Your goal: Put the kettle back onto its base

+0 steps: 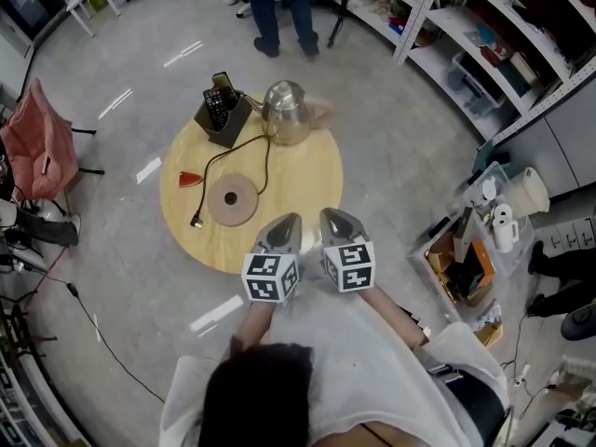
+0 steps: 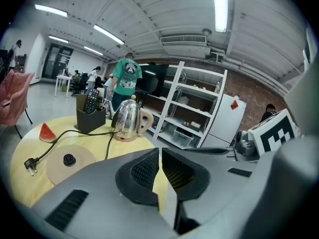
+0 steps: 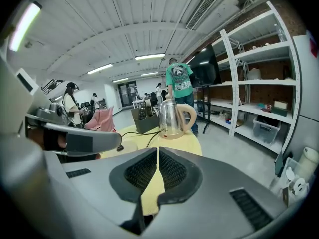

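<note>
A steel kettle (image 1: 284, 110) with a beige handle stands at the far edge of the round wooden table (image 1: 307, 189); it also shows in the left gripper view (image 2: 127, 119) and the right gripper view (image 3: 170, 117). Its round base (image 1: 232, 200) lies flat at the table's middle left, cord trailing to a loose plug (image 1: 196, 220); the same base (image 2: 69, 160) shows in the left gripper view. My left gripper (image 1: 284, 222) and right gripper (image 1: 335, 218) hover side by side over the near table edge, both shut and empty, well short of the kettle.
A dark holder with remote controls (image 1: 223, 115) stands left of the kettle, and a small red wedge (image 1: 189, 179) lies at the table's left. A person (image 1: 279, 7) stands beyond the table. Shelving (image 1: 484, 35) and a crate of clutter (image 1: 466, 259) are at the right.
</note>
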{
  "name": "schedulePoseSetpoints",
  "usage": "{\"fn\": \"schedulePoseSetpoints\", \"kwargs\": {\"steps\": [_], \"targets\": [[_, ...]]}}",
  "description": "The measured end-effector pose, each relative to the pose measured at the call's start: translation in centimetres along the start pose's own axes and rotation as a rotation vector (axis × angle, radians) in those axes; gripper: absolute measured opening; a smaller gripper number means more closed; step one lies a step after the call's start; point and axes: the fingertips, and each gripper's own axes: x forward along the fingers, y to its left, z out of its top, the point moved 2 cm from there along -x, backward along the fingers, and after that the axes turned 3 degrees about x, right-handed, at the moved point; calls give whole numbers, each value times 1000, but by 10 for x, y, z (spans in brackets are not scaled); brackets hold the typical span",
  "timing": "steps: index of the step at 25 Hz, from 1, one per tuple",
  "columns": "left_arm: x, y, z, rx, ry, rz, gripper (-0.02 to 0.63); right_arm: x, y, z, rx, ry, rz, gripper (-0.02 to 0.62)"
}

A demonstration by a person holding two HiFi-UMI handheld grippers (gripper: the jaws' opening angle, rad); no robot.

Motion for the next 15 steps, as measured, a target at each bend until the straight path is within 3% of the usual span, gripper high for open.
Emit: {"fn": "schedulePoseSetpoints", "kwargs": {"steps": [15], "targets": [[26, 35, 18, -29, -4, -46, 38, 43, -18, 21, 63, 2, -65, 29]]}}
